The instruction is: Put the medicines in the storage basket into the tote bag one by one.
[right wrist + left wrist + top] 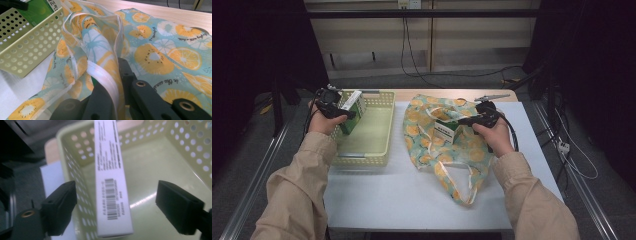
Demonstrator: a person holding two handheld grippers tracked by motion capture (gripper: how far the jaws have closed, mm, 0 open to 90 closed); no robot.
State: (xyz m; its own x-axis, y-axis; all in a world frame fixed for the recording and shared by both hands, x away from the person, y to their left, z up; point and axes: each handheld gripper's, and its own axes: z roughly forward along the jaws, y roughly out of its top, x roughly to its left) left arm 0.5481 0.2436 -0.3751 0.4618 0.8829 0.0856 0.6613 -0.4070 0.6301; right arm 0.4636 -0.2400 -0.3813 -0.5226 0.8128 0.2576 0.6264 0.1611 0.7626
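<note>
Over the yellow basket [160,165], a light, stiff carton [111,182] is seen between the left gripper's [115,212] wide, untouching jaws, best taken by its flat sides, while the right gripper [112,85] is clamped on the soft bag's [150,50] rim.

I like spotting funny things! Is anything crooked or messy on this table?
The white-and-green cardboard box leans tilted over the pale green plastic basket, between the left tool's open jaws. The orange-slice patterned fabric bag lies crumpled, its rim pinched by the right tool.
</note>
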